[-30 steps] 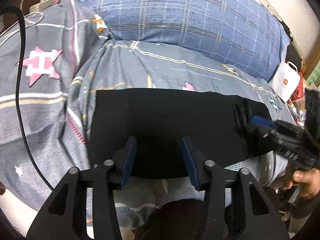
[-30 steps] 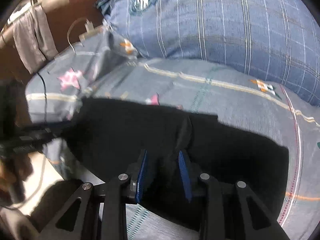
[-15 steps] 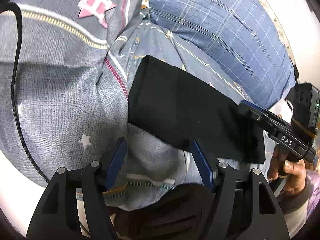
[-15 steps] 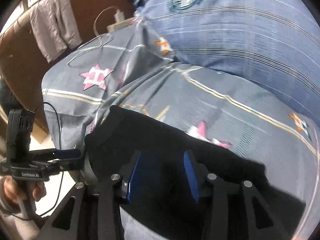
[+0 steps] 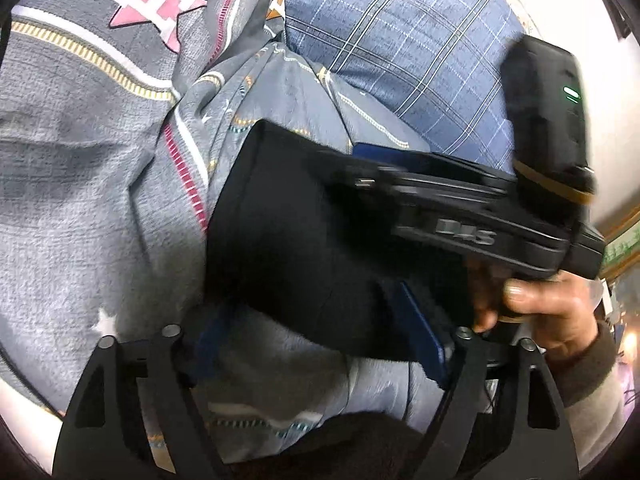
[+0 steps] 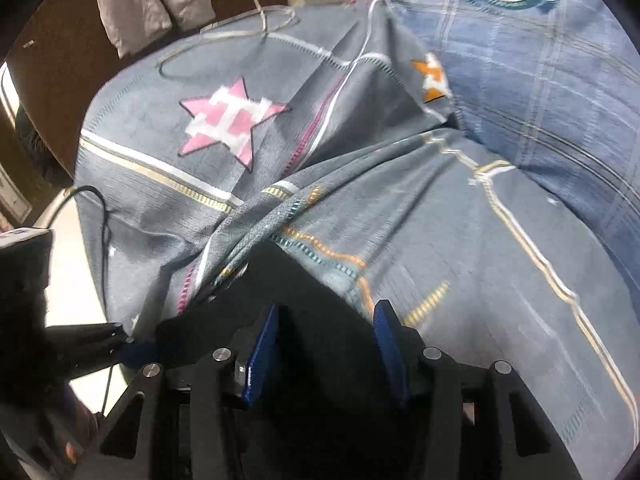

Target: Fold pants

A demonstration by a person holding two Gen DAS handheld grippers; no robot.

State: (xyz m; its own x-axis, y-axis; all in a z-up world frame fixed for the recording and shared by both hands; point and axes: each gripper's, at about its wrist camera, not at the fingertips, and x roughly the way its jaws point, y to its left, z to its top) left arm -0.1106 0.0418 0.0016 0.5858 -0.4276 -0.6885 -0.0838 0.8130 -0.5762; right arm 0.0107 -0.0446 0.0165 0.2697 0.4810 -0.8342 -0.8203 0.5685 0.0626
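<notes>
- The black pants [image 5: 304,240] lie folded on the grey bedspread [image 5: 80,208], mid-frame in the left view; half a second ago they sat further up and looked smaller.
- The left gripper [image 5: 320,344] is spread wide, as before, its right pad now against the pants' lower edge.
- The right gripper [image 5: 460,204] has swung in over the pants at centre right; earlier it stood at the right edge.
- In its own view the right gripper [image 6: 326,354] is parted, pants [image 6: 280,292] between the pads.
- The blue pillow [image 6: 540,60] fills the upper right.
</notes>
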